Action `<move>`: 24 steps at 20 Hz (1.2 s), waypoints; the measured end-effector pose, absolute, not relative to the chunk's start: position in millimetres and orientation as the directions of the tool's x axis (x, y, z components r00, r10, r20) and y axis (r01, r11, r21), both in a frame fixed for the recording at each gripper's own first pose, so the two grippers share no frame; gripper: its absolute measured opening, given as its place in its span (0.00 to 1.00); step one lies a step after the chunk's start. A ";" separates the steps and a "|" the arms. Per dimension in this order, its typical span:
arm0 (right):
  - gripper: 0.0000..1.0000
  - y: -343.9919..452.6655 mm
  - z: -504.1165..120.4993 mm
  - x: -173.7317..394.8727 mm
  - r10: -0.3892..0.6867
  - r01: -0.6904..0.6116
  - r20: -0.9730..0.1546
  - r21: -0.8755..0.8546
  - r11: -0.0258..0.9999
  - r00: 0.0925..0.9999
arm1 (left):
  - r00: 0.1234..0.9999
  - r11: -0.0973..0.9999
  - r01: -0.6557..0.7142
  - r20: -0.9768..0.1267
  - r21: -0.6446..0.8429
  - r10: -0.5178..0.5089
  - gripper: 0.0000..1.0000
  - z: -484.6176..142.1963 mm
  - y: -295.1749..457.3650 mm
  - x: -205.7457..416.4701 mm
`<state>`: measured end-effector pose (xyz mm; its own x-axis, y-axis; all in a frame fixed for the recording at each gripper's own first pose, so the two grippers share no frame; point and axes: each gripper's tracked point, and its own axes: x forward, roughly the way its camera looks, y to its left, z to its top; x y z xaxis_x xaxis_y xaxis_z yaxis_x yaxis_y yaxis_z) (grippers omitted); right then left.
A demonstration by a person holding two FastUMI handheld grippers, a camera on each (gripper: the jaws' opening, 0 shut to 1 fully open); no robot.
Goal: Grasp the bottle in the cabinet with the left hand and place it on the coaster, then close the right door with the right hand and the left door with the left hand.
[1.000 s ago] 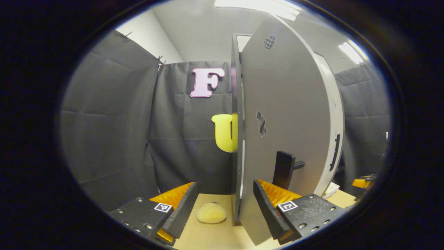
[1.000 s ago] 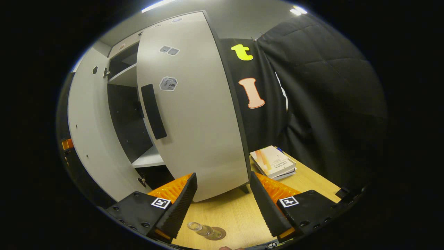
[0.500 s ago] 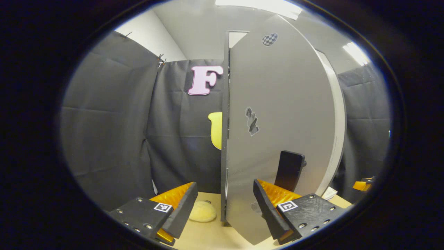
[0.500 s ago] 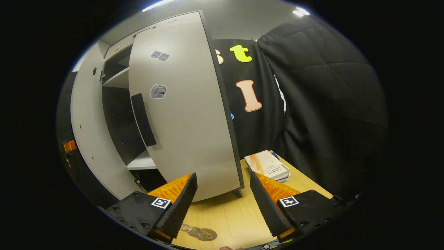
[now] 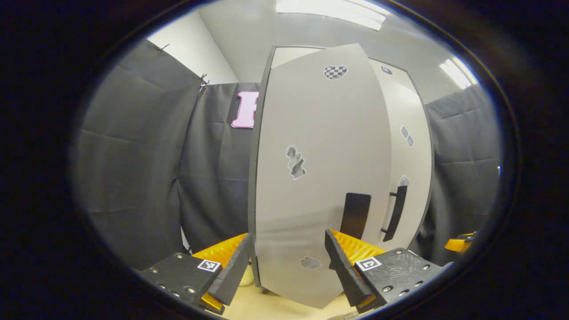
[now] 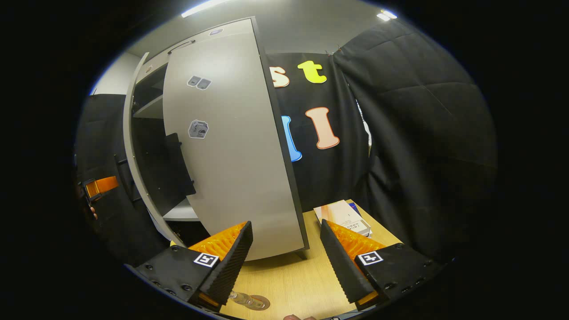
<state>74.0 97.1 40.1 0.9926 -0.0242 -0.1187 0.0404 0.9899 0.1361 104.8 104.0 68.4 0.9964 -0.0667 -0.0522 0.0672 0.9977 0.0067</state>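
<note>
In the left gripper view the cabinet's grey left door [image 5: 311, 178] stands just ahead of my open left gripper [image 5: 286, 262], its face spanning the gap between the fingers. Its black handle [image 5: 355, 215] is just above the right finger. Beyond it is the right door [image 5: 406, 155]. In the right gripper view the right door [image 6: 231, 146] stands partly open ahead of my open right gripper [image 6: 286, 262], which holds nothing. The left door's edge [image 6: 133, 160] shows at the left. A clear bottle [image 6: 242, 298] stands on a round brown coaster [image 6: 261, 303] at the bottom edge.
Books [image 6: 342, 215] lie stacked on the wooden table [image 6: 293, 280] to the right of the cabinet. A pale shelf [image 6: 182, 214] shows in the dark gap between the doors. Black cloth walls close in on both sides.
The left door has swung round toward the cabinet and now faces the left gripper. The right door has also swung further in, so the gap between the doors is narrower.
</note>
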 end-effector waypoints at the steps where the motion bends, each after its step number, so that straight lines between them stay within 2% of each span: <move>1: 0.98 94.2 41.5 74.2 -0.024 0.039 -0.113 0.131 0.991 0.993 | 0.997 0.998 0.065 -0.050 0.002 -0.065 1.00 69.2 105.6 98.9; 4: 0.98 86.5 43.7 77.2 -0.027 0.039 -0.103 0.121 0.992 0.994 | 0.998 0.999 0.052 -0.042 -0.010 -0.052 1.00 71.2 116.9 78.5; 5: 0.98 85.8 45.6 78.6 -0.024 0.037 -0.101 0.123 0.992 0.995 | 0.998 0.999 0.049 -0.038 -0.018 -0.049 0.94 73.7 121.0 72.5; 6: 0.98 85.2 48.1 79.8 -0.022 0.034 -0.097 0.127 0.991 0.995 | 0.998 0.999 0.042 -0.035 -0.031 -0.043 1.00 75.3 126.0 67.1; 7: 0.98 84.9 51.6 81.2 -0.021 0.032 -0.089 0.131 0.991 0.996 | 0.999 0.998 0.034 -0.032 -0.046 -0.036 1.00 73.5 132.2 61.4; 8: 0.92 84.5 55.6 82.8 -0.020 0.031 -0.080 0.132 0.991 0.997 | 0.999 0.998 0.032 -0.025 -0.057 -0.033 1.00 73.2 135.9 55.2; 9: 0.92 84.9 59.2 84.1 -0.020 0.029 -0.070 0.132 0.991 0.997 | 0.999 0.998 0.030 -0.019 -0.062 -0.031 1.00 72.8 138.9 49.0; 10: 0.98 85.3 62.5 85.0 -0.020 0.028 -0.059 0.129 0.991 0.998 | 1.000 0.998 0.025 -0.014 -0.059 -0.026 1.00 72.3 141.8 44.7; 12: 0.98 85.3 69.8 86.2 -0.020 0.025 -0.037 0.121 0.992 0.999 | 1.000 0.999 0.010 -0.015 -0.048 -0.011 1.00 70.9 146.1 32.9; 13: 0.92 85.6 73.2 86.2 -0.020 0.023 -0.028 0.117 0.993 0.999 | 1.000 0.999 0.008 -0.016 -0.052 -0.008 1.00 69.2 148.9 26.4; 14: 0.92 85.4 75.5 86.1 -0.020 0.022 -0.019 0.114 0.993 1.000 | 1.000 0.998 0.012 -0.015 -0.056 -0.013 1.00 68.5 149.9 21.0; 15: 0.98 84.6 77.6 85.9 -0.022 0.023 -0.012 0.113 0.993 1.000 | 1.000 0.998 0.015 -0.012 -0.058 -0.016 1.00 67.3 152.0 15.9; 22: 0.98 86.7 78.8 78.3 -0.032 0.028 0.029 0.121 0.992 0.999 | 1.000 0.999 -0.008 0.020 -0.047 0.009 1.00 62.0 170.0 -5.5; 24: 0.98 93.6 75.6 78.8 -0.018 0.015 0.016 0.136 0.991 1.000 | 0.998 0.994 0.046 0.047 -0.096 -0.042 1.00 66.2 155.6 -5.4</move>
<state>78.8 93.6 75.6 0.9997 -0.0179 0.0165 0.0155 0.9906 0.1360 -5.4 155.6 66.2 0.9980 -0.0417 0.0468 0.0460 0.9943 -0.0959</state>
